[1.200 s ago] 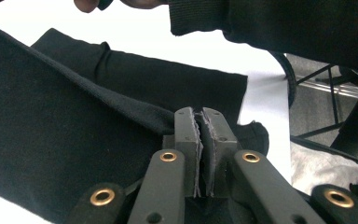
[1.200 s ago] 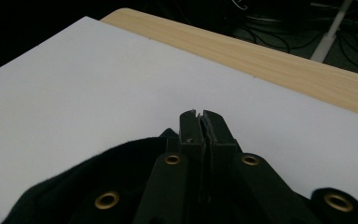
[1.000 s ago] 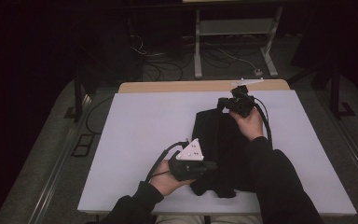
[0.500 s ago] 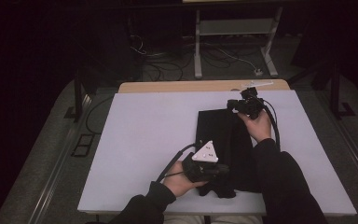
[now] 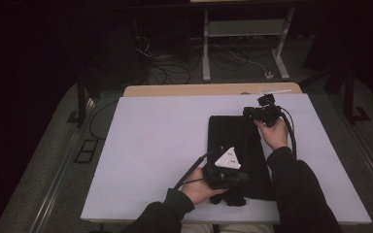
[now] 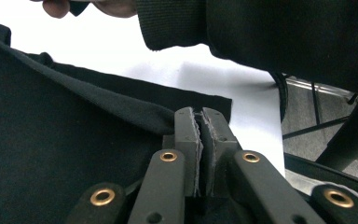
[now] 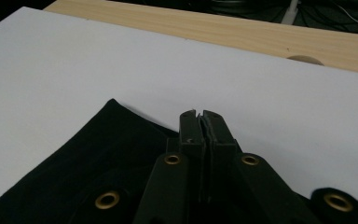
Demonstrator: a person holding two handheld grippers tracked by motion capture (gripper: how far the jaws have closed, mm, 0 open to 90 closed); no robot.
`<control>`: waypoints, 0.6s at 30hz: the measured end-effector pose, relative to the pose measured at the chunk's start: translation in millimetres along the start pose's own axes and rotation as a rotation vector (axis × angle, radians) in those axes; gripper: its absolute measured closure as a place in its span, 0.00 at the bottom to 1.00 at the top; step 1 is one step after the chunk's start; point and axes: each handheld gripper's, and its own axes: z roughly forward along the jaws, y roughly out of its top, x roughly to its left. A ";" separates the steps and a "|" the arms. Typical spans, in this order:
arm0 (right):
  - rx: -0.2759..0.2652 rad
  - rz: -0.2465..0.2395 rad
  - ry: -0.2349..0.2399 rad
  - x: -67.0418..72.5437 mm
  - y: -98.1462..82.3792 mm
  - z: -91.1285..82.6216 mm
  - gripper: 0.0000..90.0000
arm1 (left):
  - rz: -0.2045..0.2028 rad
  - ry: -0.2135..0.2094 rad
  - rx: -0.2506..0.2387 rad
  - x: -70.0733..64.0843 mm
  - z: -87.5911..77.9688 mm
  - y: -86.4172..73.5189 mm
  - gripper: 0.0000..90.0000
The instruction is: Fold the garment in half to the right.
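A black cloth (image 5: 238, 141) lies as a long folded strip on the right half of the white table (image 5: 150, 145). My left gripper (image 5: 245, 177), with a grey three-cornered plate on top, sits at the strip's near end. In the left gripper view its jaws (image 6: 200, 114) are shut, and a fold of the cloth (image 6: 51, 140) runs into them. My right gripper (image 5: 246, 113) is at the strip's far end. Its jaws (image 7: 199, 114) are shut at the far corner of the cloth (image 7: 98, 149), low over the table.
A wooden board (image 5: 199, 90) borders the table's far edge. Beyond it are cables and a metal stand (image 5: 243, 43) on the dark floor. The person's dark right sleeve (image 6: 284, 37) reaches over the cloth. White tabletop stretches to the left of the cloth.
Both grippers and the cloth between them have shifted to the right and sunk a little. The strip now lies flatter and longer on the table.
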 end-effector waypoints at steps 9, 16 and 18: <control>0.020 0.029 -0.013 -11.1 -9.4 3.9 0.96 | 0.013 0.006 0.049 -2.1 14.7 7.5 0.93; 0.025 0.076 -0.024 -20.6 -12.6 6.6 0.96 | 0.023 0.002 0.067 -0.6 24.8 13.0 0.93; 0.028 0.076 -0.026 -22.5 -13.4 6.9 0.96 | 0.022 -0.002 0.071 -0.5 28.7 15.3 0.93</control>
